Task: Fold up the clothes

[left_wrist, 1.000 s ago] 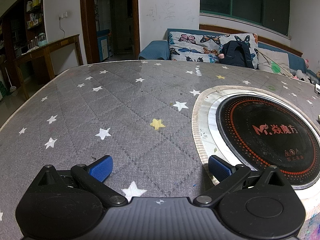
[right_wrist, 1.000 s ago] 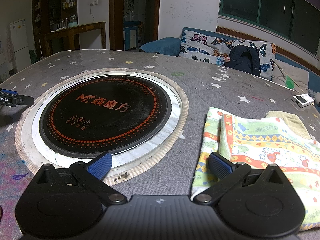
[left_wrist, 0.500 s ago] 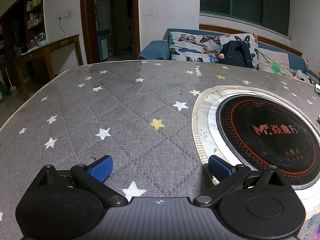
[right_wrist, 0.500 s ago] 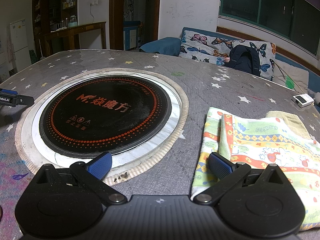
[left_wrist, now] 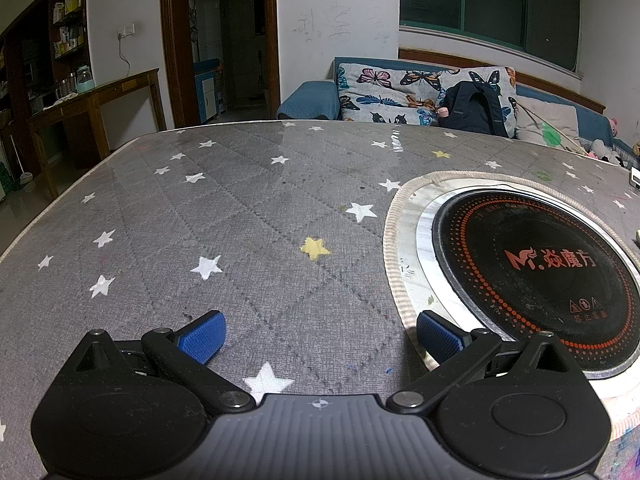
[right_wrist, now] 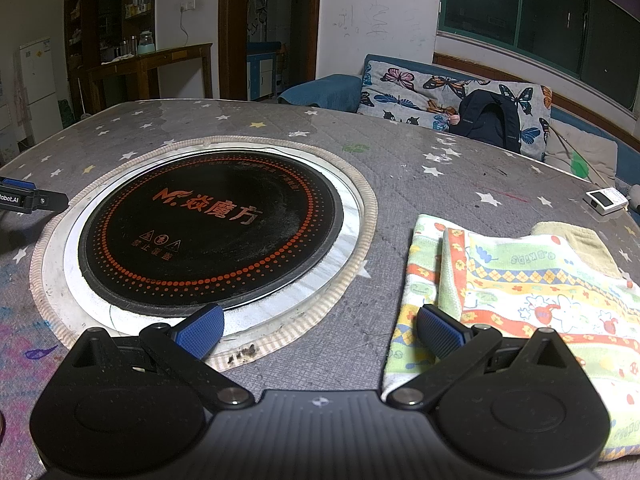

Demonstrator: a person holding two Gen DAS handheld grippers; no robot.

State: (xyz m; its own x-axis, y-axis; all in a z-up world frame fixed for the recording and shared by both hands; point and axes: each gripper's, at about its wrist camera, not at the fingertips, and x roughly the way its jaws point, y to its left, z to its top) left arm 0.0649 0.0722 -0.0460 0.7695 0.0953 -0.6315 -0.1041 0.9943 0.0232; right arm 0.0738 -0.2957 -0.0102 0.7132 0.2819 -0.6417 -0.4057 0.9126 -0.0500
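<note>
The folded garment (right_wrist: 532,280), printed in green, yellow and orange, is laid flat on the star-patterned grey table cover (left_wrist: 248,216), just to the right of the round black cooktop (right_wrist: 212,228) set into the table. The right gripper (right_wrist: 320,330) is held low with its jaws spread wide and nothing between them, its right fingertip above the garment's near left edge. The left gripper (left_wrist: 318,334) is likewise held wide apart and empty over the cover at the cooktop's left rim.

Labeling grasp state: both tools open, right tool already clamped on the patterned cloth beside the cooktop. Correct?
Not quite. The right tool is open and holds nothing; the patterned cloth lies flat on the table beside the cooktop, as the right wrist view shows. The left tool is open too.
</note>
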